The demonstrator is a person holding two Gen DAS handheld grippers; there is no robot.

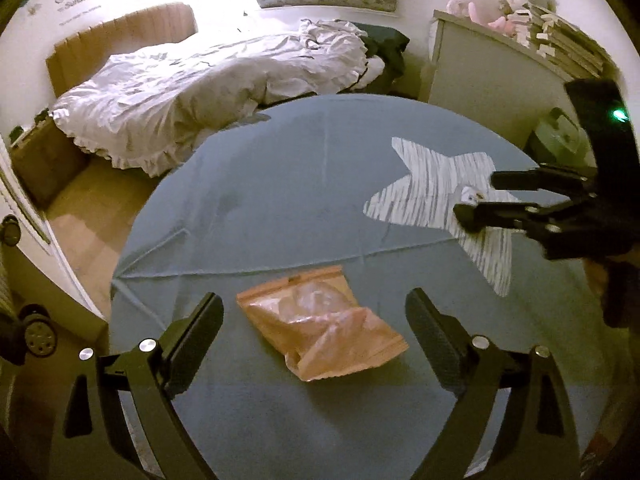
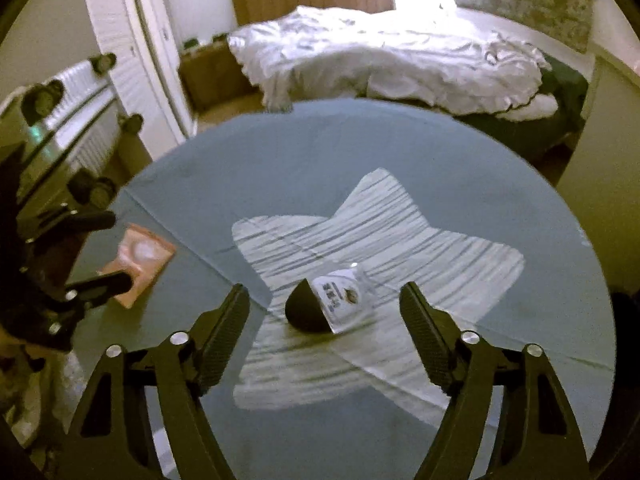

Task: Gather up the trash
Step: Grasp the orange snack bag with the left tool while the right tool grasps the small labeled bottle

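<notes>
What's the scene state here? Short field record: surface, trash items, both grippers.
surface: round blue rug with a white striped star
trash 1: orange plastic pouch, crumpled, lying flat on the blue part
trash 2: small white printed wrapper with a dark end, lying on the star
left gripper: open, fingers either side of the pouch, not touching it
right gripper: open, fingers either side of the wrapper, not touching it
background: bed with white duvet, white cabinet

Right gripper [image 2: 324, 308] gapes around a small paper cup [image 2: 334, 306] tipped over on the star patch [image 2: 400, 236].
</notes>
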